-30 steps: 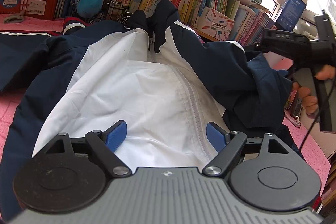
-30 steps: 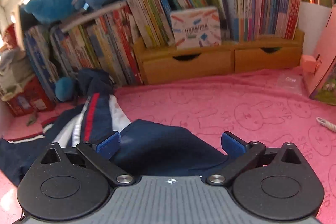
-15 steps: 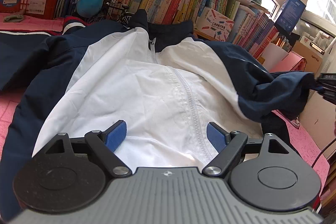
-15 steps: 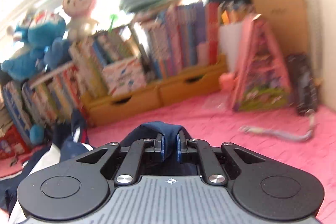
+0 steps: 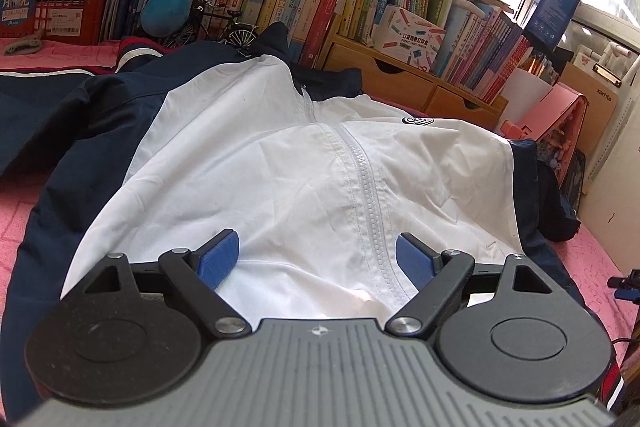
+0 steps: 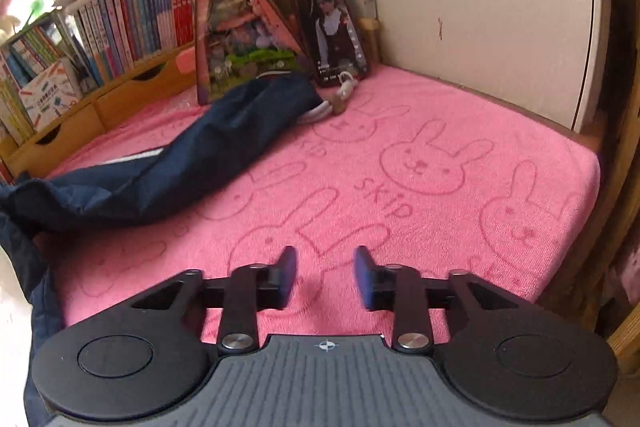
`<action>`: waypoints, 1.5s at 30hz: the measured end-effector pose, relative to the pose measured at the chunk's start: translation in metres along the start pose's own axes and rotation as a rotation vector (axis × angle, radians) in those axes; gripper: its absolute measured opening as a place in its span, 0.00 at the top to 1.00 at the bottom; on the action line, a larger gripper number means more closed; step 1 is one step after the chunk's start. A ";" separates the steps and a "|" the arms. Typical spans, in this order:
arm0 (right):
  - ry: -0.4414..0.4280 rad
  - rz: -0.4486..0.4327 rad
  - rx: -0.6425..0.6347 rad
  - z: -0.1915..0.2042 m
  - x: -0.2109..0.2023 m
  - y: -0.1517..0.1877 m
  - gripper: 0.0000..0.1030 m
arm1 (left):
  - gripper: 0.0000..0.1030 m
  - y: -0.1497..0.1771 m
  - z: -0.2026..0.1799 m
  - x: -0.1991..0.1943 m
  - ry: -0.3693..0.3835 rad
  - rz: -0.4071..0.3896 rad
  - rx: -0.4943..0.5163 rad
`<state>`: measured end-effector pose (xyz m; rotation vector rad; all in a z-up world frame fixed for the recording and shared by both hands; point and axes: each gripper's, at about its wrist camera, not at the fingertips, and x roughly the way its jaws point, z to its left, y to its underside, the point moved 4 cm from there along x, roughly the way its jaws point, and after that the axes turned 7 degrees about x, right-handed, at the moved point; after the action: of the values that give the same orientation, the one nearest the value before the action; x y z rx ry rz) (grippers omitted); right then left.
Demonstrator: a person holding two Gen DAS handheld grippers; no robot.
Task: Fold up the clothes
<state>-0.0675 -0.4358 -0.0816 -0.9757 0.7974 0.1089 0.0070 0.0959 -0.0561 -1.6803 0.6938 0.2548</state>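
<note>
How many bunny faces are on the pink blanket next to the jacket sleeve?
3 clear bunny faces on the pink blanket: one in the middle, one at the right edge, one smaller near the sleeve end. Fainter ones near the gripper may be partly hidden.

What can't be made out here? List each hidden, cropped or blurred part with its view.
- Jacket hem, left wrist view: covered by the left tool.
- Navy sleeve cuff, right wrist view: lies against the pink triangular box; its end is unclear.
- Right tool pads: motion-blurred while opening, nothing between them.
</note>
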 end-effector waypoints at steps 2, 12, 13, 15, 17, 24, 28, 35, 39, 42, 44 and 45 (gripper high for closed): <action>-0.065 -0.016 -0.010 0.018 0.004 -0.019 0.32 | 0.14 0.000 -0.002 0.001 -0.007 0.006 0.015; 0.191 0.017 -0.283 0.158 0.150 -0.079 0.12 | 0.14 0.002 -0.006 0.003 -0.025 0.015 0.042; 0.229 0.034 -0.270 0.157 0.162 -0.081 0.14 | 0.14 0.002 -0.006 0.004 -0.025 0.015 0.042; 0.260 0.058 -0.196 0.140 0.174 -0.083 0.37 | 0.13 0.002 -0.007 0.004 -0.025 0.016 0.042; 0.219 0.038 -0.156 0.122 0.165 -0.086 0.82 | 0.12 0.002 -0.007 0.005 -0.021 0.016 0.041; -0.100 -0.560 0.065 0.033 0.045 -0.122 0.88 | 0.09 0.003 -0.009 0.006 -0.019 0.019 0.051; -0.137 -0.566 0.115 -0.022 0.037 -0.134 0.44 | 0.09 0.004 -0.009 0.006 -0.017 0.020 0.054; 0.217 -0.137 0.125 -0.067 0.100 -0.088 0.39 | 0.08 0.004 -0.010 0.008 -0.020 0.022 0.060; 0.187 -0.110 0.218 -0.080 0.092 -0.077 0.35 | 0.07 0.004 -0.011 0.008 -0.021 0.022 0.062; 0.148 -0.130 0.208 -0.081 0.077 -0.074 0.31 | 0.07 0.004 -0.011 0.008 -0.020 0.021 0.061; 0.105 -0.140 0.184 -0.077 0.067 -0.073 0.28 | 0.07 0.004 -0.011 0.008 -0.020 0.019 0.059; 0.076 -0.140 0.171 -0.074 0.061 -0.071 0.27 | 0.07 0.004 -0.011 0.008 -0.020 0.019 0.059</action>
<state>-0.0351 -0.5497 -0.0942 -0.8746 0.7917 -0.1158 0.0086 0.0829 -0.0609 -1.6142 0.6964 0.2614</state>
